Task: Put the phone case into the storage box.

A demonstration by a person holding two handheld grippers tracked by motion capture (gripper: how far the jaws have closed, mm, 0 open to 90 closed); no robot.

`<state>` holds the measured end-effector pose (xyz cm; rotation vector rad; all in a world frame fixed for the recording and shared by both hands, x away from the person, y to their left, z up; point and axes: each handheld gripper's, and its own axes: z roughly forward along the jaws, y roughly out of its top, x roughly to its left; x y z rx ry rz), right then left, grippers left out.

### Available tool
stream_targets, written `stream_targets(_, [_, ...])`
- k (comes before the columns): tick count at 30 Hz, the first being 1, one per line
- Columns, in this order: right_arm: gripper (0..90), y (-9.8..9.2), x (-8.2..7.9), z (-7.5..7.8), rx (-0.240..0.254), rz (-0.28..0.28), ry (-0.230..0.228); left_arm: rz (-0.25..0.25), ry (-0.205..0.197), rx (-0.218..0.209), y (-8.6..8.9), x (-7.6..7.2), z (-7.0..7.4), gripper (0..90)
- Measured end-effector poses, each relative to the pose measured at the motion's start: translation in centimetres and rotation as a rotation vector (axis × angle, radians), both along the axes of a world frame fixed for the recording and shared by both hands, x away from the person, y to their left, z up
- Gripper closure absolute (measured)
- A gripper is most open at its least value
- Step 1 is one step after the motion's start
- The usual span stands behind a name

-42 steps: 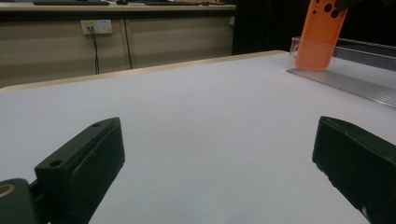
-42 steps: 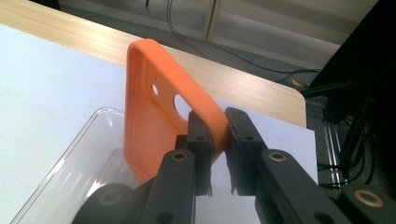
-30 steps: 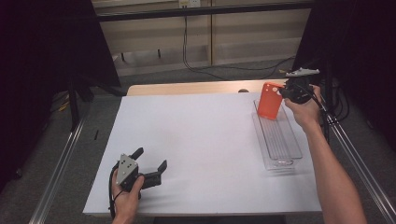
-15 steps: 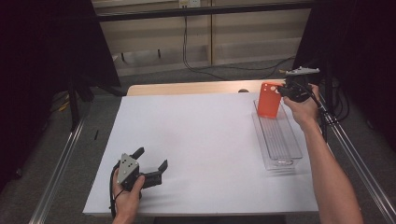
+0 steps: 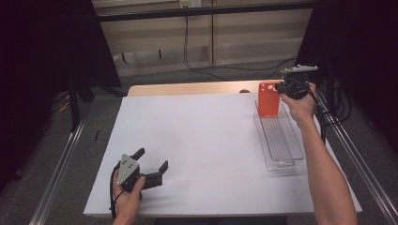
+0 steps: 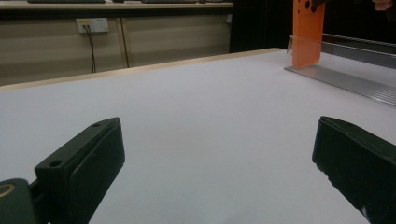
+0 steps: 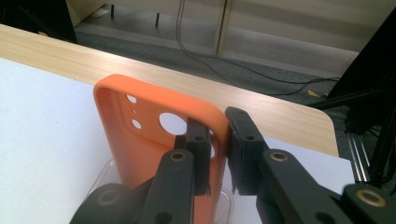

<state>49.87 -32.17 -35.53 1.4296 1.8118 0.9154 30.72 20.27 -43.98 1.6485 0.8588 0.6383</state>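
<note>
gripping orange phone case as before, right tongs over clear tray; left tongs unchanged, released.

The room is dim and dark at the sides. Soft light from above makes the white worktop bright. Shadows are faint. The close black fingers look blurry.

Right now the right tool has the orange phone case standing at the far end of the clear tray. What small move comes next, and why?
Probably lower the phone case a little into the clear tray before letting go. The right tool is shut on the case's top edge, the case stands upright with its lower end inside the tray's far end, and the left tool rests open on the table, too far to help.
</note>
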Motion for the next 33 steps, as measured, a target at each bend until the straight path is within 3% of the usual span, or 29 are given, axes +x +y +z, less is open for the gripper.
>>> stream_targets(8, [79.2,-0.1,0.4,-0.1,0.003,0.007,0.001,0.002,0.002,0.007,-0.1,0.0,0.0,2.1])
stream_targets(19, [78.2,-1.0,0.6,-0.4,0.041,-0.026,0.015,0.006,0.002,-0.004,0.1,-0.1,0.0,2.1])
stream_targets(33, [75.2,-1.1,0.5,-0.2,0.032,-0.041,0.023,0.008,-0.002,-0.003,0.1,-0.1,0.0,2.1])
